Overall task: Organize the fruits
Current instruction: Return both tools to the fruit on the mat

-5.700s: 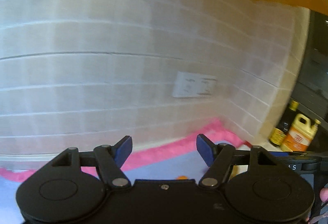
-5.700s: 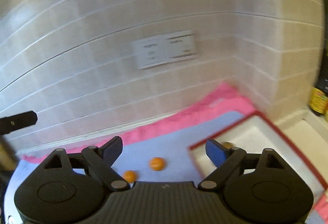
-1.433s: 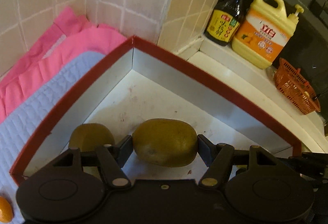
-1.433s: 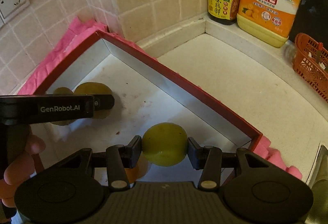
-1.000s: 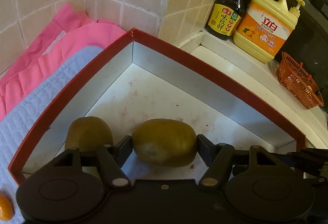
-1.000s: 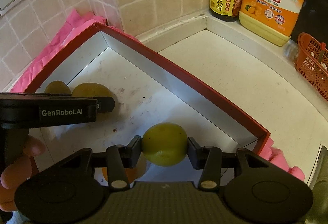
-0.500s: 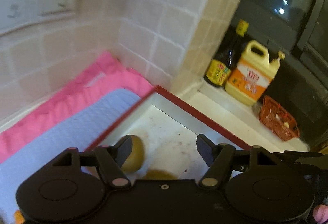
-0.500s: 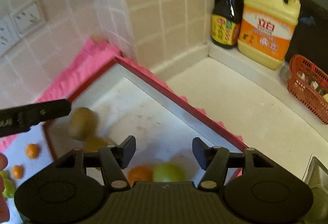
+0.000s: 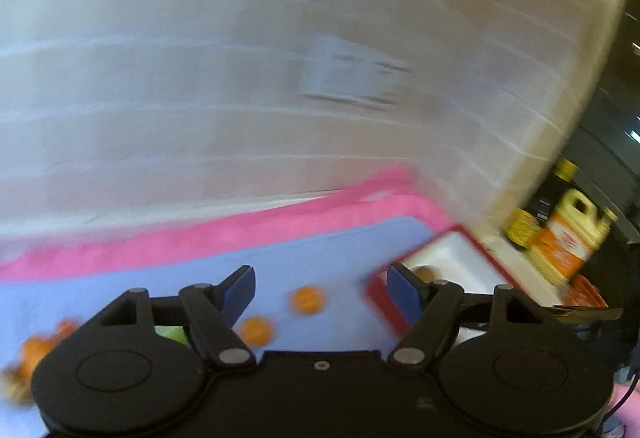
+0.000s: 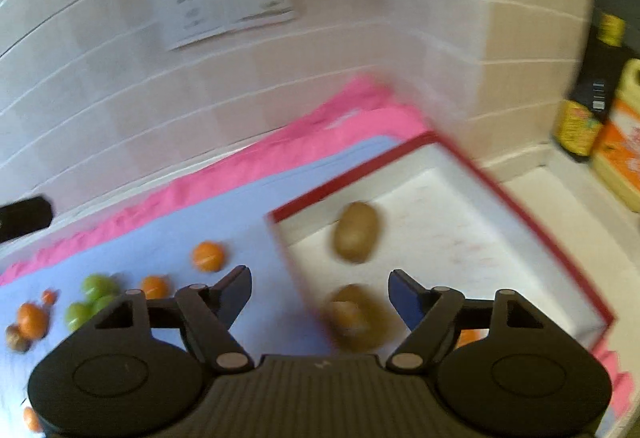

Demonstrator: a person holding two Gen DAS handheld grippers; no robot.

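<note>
**Both grippers empty above the mat, two kiwis in the red-rimmed tray**

Left wrist view, heavily blurred: your left gripper (image 9: 320, 288) has its blue-padded fingers spread wide with nothing between them. It points toward a pale tiled wall (image 9: 200, 85) with a white socket plate (image 9: 352, 77). Below lies a light blue mat (image 9: 320, 250) over a pink cloth (image 9: 200, 234). Two small oranges sit on the mat, one (image 9: 308, 300) between the fingertips in the frame and one (image 9: 258, 330) just beside the left finger. More orange fruit (image 9: 36, 352) and something green (image 9: 172, 334) show at lower left, too smeared to name. At right, a corner of the red-rimmed white tray (image 9: 464, 234) holds a brownish fruit (image 9: 424, 272). Beyond it stand a dark sauce bottle (image 9: 556, 189) and an orange-labelled yellow jug (image 9: 572, 238).

Right wrist view: your right gripper (image 10: 320, 288) is also spread apart and empty. The tray (image 10: 500, 193) lies right of centre on the mat (image 10: 160, 250). Inside it are two kiwis, one (image 10: 355, 232) near the tray's far left corner and one (image 10: 356, 316) close to the gripper body, plus a bit of orange fruit (image 10: 468, 336) behind the right finger. On the mat to the left are small oranges (image 10: 208, 256) (image 10: 154, 286) (image 10: 32, 318) and green grapes (image 10: 94, 286), well apart from the tray. A dark tip of your other gripper (image 10: 24, 217) shows at the left edge
</note>
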